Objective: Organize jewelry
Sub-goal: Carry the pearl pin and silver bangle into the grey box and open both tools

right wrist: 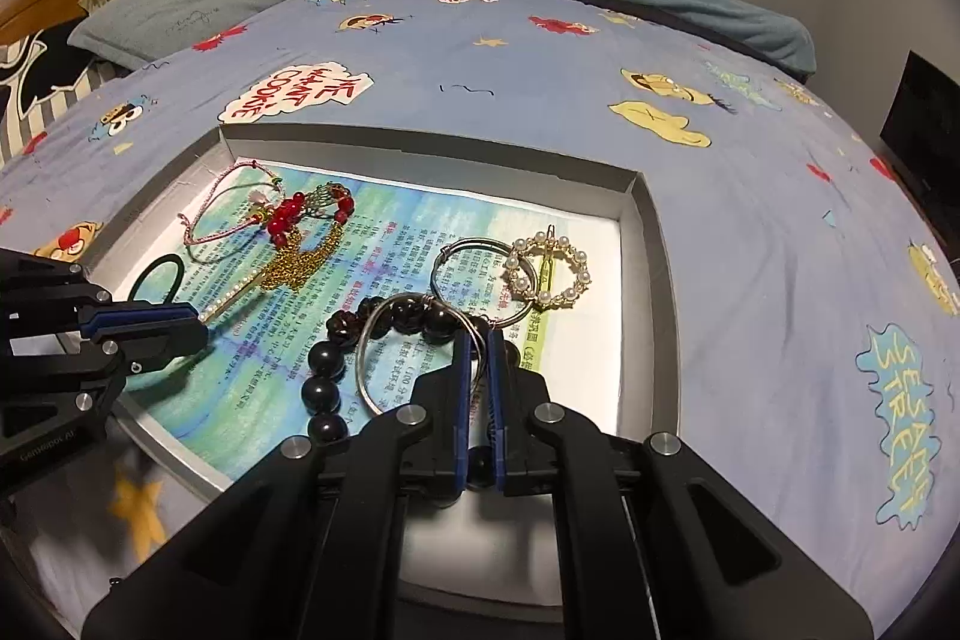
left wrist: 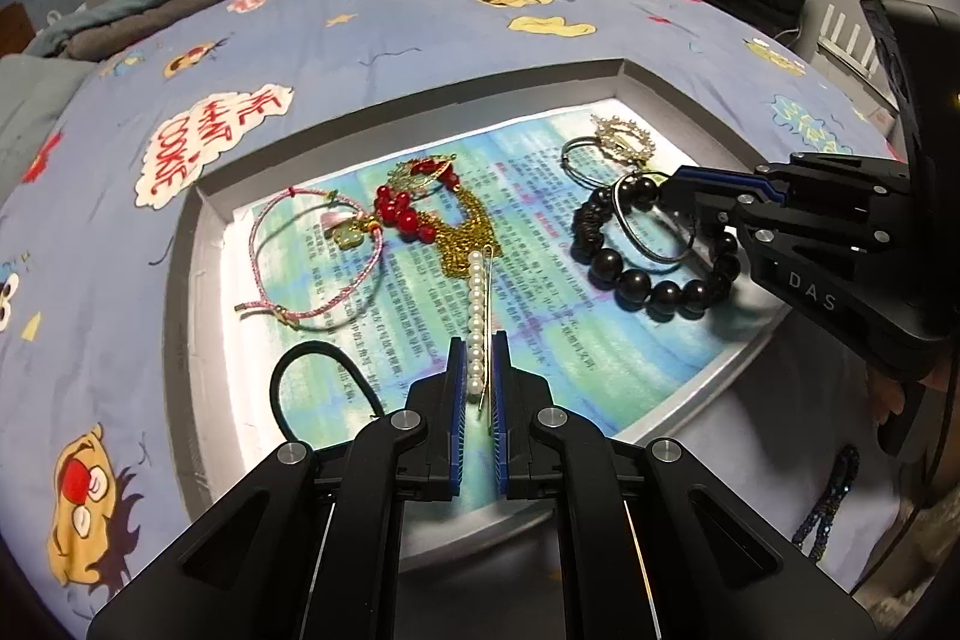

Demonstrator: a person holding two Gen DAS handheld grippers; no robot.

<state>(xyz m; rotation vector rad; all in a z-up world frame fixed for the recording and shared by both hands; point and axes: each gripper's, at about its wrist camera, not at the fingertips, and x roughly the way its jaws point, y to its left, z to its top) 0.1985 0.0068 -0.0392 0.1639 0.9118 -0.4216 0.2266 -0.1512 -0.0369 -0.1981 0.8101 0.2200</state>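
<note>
Left wrist view: the left gripper [left wrist: 478,364] has its fingers clamped on the near end of the pearl hair clip [left wrist: 477,322], inside the tray [left wrist: 414,100] on the bed. Right wrist view: the right gripper [right wrist: 478,358] has its fingers together on the silver wire bangle [right wrist: 414,346] lying over the black bead bracelet [right wrist: 327,376].

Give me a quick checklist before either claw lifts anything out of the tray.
1. Left claw shut on the pearl hair pin: ok, the pin sits between its pads.
2. Right claw shut on the silver wire hoop: ok, the wire runs between its pads.
3. Hoop free of the black bead bracelet: not ok, it lies across the beads.
4. Pin's far end free of the gold chain: cannot tell, they touch or overlap.
5. Tray flat on the bedspread: ok.
</note>
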